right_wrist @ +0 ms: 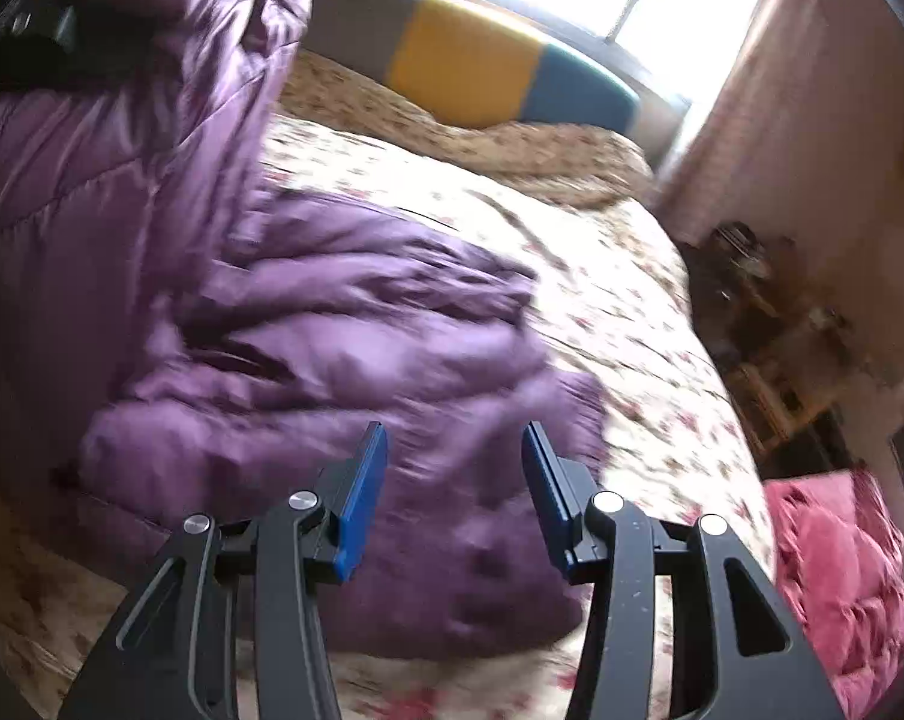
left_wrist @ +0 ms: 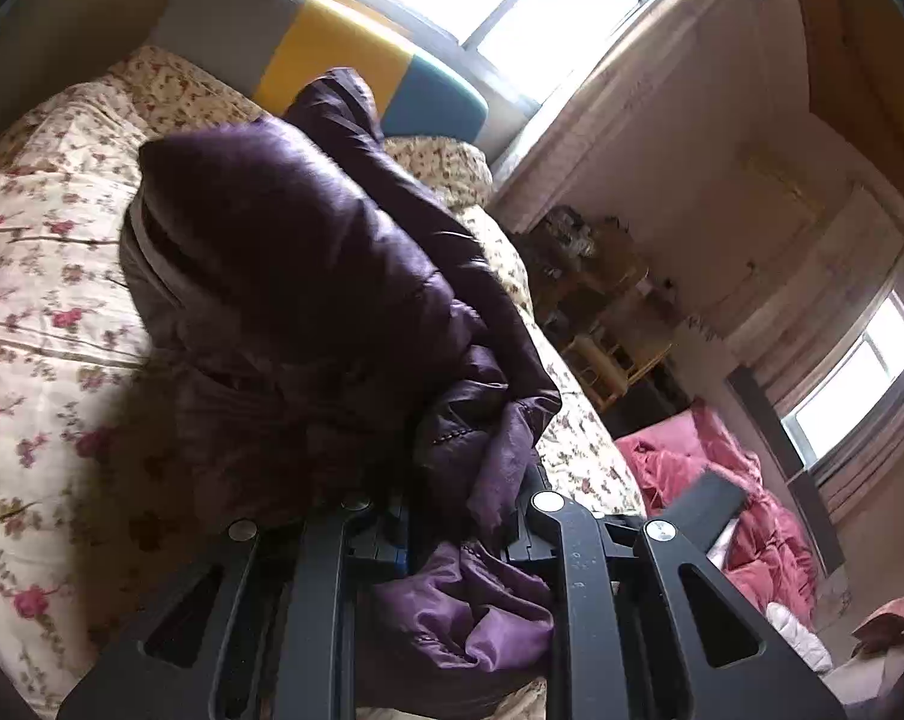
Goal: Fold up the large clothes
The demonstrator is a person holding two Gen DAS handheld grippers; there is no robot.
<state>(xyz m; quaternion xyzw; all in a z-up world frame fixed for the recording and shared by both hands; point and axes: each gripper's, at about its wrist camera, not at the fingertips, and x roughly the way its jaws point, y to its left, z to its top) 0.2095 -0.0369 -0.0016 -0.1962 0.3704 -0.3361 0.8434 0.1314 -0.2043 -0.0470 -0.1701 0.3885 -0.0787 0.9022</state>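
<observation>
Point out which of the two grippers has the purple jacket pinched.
The left gripper: purple jacket fabric is bunched between its closed jaws. The right gripper stands open above the jacket, nothing between its blue pads.

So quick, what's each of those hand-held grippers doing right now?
Left hand-held gripper: closed on the shiny purple quilted puffer jacket.
Right hand-held gripper: open, holding nothing.

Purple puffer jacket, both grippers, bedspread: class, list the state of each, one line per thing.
Purple puffer jacket: crumpled, part lying on the bed, part lifted.
Left gripper: shut on jacket fabric.
Right gripper: open, nothing between its pads, above the jacket.
Floral bedspread: spread over the bed, under the jacket.
</observation>
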